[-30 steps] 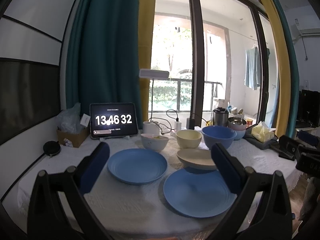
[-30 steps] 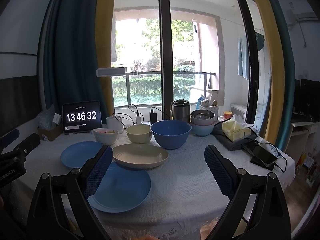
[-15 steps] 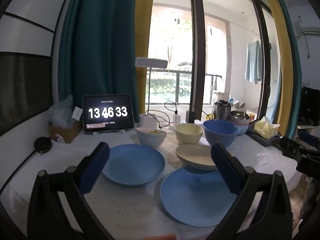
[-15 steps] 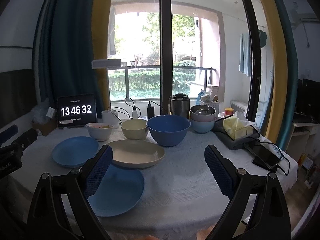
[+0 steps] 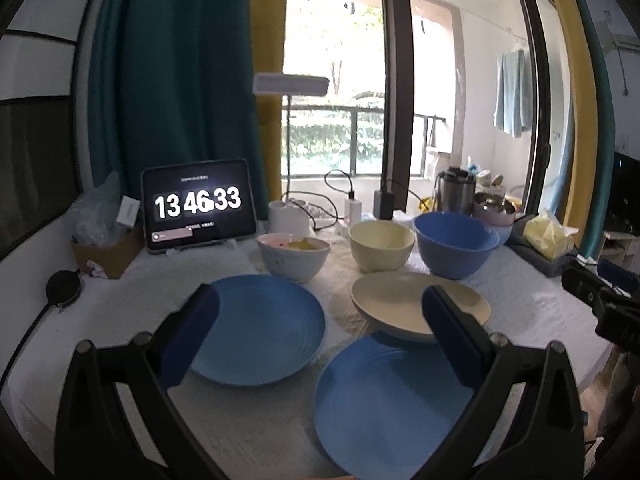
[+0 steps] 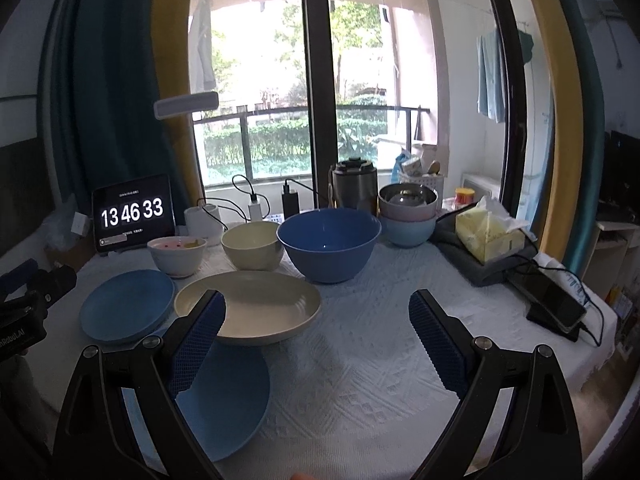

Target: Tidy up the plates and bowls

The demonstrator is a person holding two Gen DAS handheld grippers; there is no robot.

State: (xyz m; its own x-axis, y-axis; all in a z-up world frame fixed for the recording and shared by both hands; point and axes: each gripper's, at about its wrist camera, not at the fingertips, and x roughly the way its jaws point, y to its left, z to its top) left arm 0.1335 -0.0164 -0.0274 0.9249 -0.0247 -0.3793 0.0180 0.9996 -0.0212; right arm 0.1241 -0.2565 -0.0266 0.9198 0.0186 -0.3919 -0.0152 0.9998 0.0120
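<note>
**A:** Your cream plate [image 6: 248,306] sits just ahead of your right gripper [image 6: 316,340], its near edge riding over the blue plate [image 6: 224,400] below the left finger. Both grippers are wide open, holding nothing.

**B:** So if you pinch that cream rim, I'd guess it skids off and knocks the cream bowl [image 6: 251,245] right behind it. Your left gripper [image 5: 316,332] hovers over the other blue plate [image 5: 256,328]; thin rims slip.

The tablet [image 5: 199,205] at the frame's left shows "13 46 33"; smaller lines beneath are unreadable.
</note>
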